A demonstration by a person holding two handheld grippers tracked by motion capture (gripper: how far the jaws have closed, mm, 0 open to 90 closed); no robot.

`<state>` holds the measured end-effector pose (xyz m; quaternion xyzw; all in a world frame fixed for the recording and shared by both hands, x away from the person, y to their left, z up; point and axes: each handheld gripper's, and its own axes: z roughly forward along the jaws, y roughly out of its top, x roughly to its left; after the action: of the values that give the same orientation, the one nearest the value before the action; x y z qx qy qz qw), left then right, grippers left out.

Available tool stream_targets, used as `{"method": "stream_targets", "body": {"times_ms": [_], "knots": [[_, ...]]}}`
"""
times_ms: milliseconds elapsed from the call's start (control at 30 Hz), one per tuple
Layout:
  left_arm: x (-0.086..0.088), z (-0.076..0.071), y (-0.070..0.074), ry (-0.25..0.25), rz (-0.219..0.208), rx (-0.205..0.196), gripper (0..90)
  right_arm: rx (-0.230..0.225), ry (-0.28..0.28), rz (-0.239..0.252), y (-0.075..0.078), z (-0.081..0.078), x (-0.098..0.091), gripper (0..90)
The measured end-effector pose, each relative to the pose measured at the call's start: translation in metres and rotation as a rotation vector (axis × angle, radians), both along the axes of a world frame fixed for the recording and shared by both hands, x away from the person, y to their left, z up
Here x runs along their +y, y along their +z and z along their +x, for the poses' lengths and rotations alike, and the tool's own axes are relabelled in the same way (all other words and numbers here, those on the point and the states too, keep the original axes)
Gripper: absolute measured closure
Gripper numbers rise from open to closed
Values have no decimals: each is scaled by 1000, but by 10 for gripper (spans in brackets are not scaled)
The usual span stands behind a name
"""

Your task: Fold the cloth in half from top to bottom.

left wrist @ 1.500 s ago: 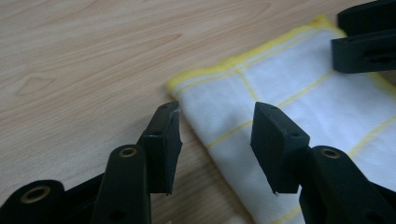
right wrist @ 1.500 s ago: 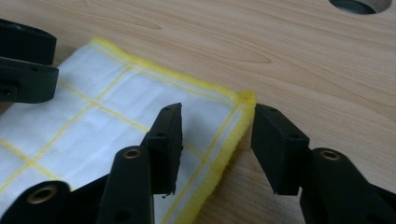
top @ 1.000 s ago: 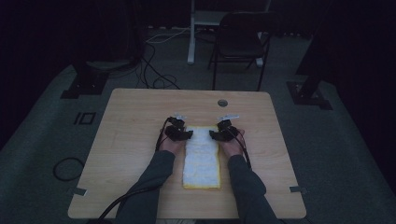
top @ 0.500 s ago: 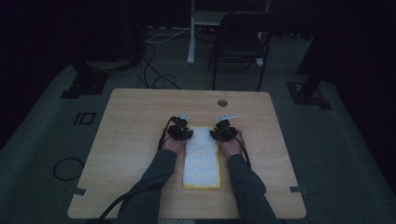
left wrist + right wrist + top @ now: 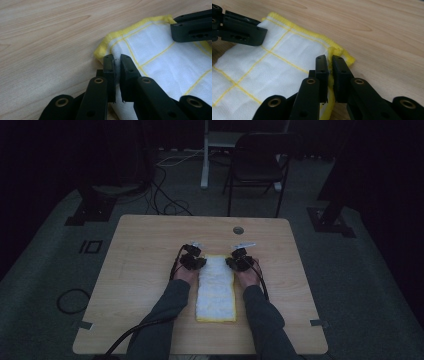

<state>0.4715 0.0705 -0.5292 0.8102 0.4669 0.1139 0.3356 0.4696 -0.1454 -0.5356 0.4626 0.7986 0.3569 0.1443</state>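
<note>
Folded white cloth (image 5: 216,290) with yellow edging, flat near bench (image 5: 150,245) centre. Left tool (image 5: 114,65) just closed, pinching far left corner of cloth. Right tool (image 5: 329,65) just closed, pinching far right corner along the yellow hem. Both corners gripped, cloth resting on bench.
</note>
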Motion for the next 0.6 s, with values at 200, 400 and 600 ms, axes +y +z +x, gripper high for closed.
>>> {"method": "stream_targets", "body": {"times_ms": [200,400,600], "knots": [[0,0,5,-8,1,-18,856,-25,-4,6,6,-1,-1,843],[0,-1,15,-14,-8,-42,857,-55,-1,10,16,-3,-3,844],[1,-2,27,-21,-23,-70,857,-82,1,31,25,-5,-6,844]]}}
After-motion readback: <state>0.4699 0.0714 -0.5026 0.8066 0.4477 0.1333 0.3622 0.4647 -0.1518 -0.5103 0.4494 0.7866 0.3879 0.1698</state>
